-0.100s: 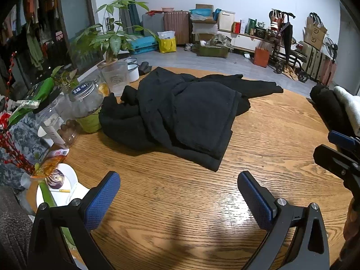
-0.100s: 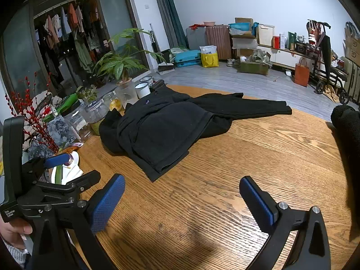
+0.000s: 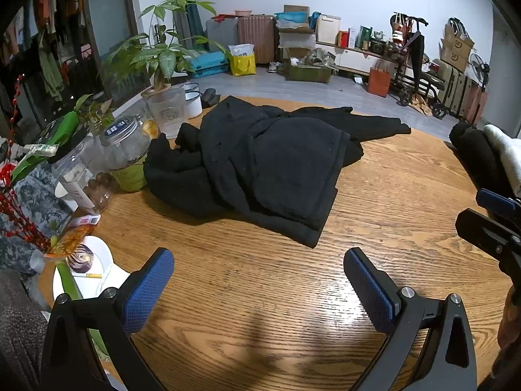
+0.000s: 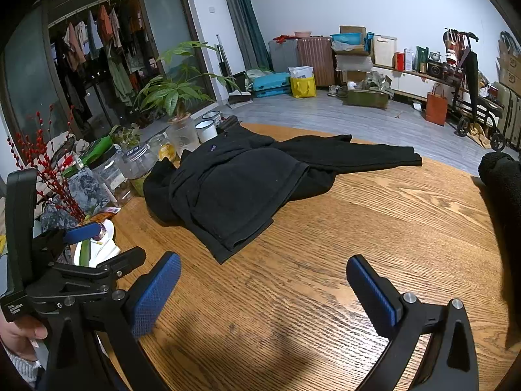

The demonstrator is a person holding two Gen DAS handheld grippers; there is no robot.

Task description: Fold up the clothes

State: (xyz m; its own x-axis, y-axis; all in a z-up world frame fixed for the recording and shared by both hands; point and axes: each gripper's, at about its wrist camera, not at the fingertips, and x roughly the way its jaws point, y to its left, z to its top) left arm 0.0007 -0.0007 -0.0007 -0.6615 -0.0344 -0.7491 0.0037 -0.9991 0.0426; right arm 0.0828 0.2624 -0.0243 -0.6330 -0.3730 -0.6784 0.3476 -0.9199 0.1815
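Black garment point(image 3: 260, 166) lies rumpled mid-table, both grippers released above bare wood.

The garment sits centre frame in both views, one sleeve point(image 4: 368, 154) stretched toward the right. Jars point(image 3: 125, 150) crowd its left edge, touching or nearly so; a plant point(image 3: 159, 55) stands behind them. The left gripper point(image 3: 259, 288) and right gripper point(image 4: 263, 293) hang wide apart, holding nothing, short of the hem. Only the left view shows pale cloth point(image 3: 506, 153) on the dark pile point(image 3: 475, 156) at right; only the right view shows a hand point(image 4: 19, 335) lower left.
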